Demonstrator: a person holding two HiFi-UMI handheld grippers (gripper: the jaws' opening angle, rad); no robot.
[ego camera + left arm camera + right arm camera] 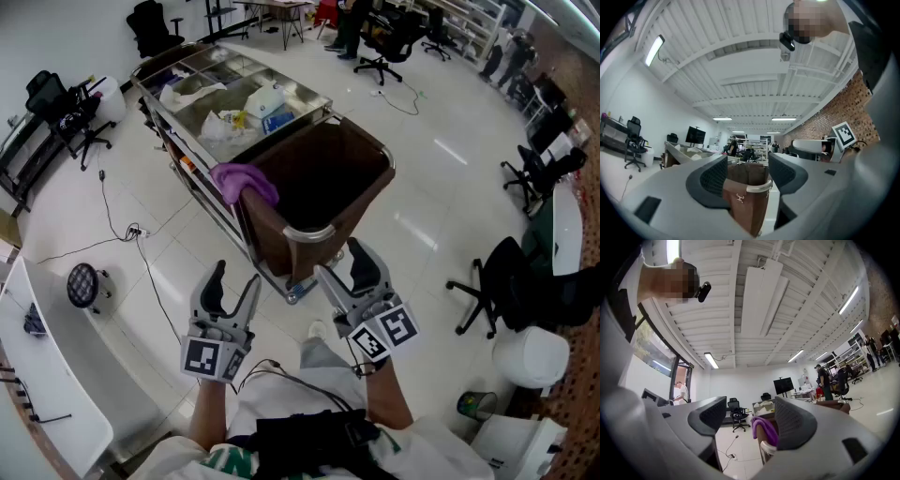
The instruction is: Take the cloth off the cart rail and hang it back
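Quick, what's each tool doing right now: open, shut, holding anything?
Left tool: open, holding nothing.
Right tool: open, holding nothing.

A: How are the arms placed?
B: The left forearm (208, 414) and right forearm (388, 396) reach forward side by side. The left gripper (234, 281) and right gripper (342, 266) are tipped slightly upward.
A: And the jaws?
B: Both pairs are spread wide and empty.
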